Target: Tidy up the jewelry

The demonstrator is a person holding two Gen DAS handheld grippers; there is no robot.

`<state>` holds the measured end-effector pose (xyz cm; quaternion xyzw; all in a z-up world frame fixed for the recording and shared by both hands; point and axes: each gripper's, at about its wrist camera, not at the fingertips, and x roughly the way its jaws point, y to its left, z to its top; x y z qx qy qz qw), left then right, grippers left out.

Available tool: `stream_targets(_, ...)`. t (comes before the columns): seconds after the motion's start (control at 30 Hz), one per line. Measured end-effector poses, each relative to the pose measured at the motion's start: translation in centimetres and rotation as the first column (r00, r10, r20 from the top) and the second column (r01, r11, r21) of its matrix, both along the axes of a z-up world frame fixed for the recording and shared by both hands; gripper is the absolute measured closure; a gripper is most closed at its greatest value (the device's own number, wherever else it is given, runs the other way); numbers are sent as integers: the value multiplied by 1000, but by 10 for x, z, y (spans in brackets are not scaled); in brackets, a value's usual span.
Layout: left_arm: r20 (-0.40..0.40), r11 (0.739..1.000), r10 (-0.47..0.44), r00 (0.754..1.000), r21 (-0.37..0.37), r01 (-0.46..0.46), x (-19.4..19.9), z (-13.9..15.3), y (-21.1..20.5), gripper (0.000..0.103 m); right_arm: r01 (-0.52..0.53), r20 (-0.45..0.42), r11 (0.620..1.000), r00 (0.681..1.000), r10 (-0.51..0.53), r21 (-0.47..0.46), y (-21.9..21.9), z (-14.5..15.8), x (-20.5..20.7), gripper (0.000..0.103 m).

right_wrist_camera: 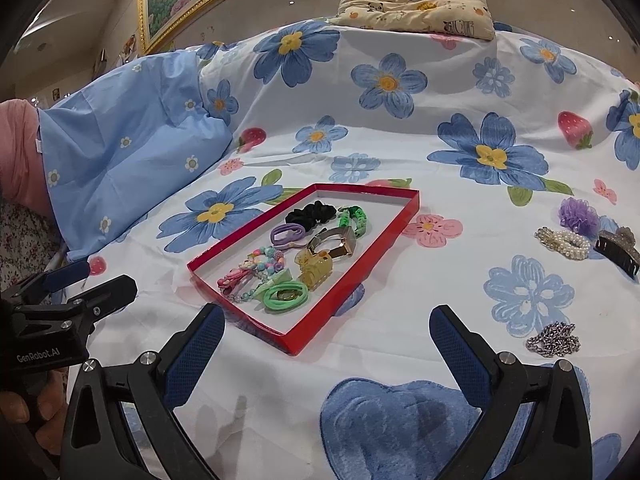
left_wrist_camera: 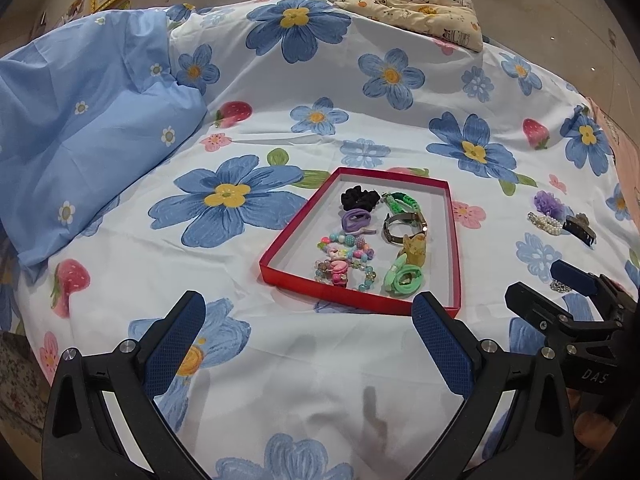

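while both tools hang empty over the bed, entries run by size: floral bedsheet; red tray, holding scrunchie, hair ties, bead bracelets, watch and clips; right of the tray, loose on the sheet, dark claw clip, purple flower clip, pearl clip, silver chain. left tool spread wide; right tool spread wide, nearest the chain. risk: slack links may slip from the pads, or sheet fabric gets pinched too.
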<state>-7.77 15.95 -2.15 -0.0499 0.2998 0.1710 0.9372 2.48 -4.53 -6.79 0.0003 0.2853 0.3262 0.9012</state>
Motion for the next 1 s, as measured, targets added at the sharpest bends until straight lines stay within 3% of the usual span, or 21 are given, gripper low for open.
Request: stream_targets(1.0, -13, 1000, 11, 1000, -15, -11, 2, -1, 3, 0, -4, 3, 1000, 1000, 4, -2, 1, 3, -1, 0)
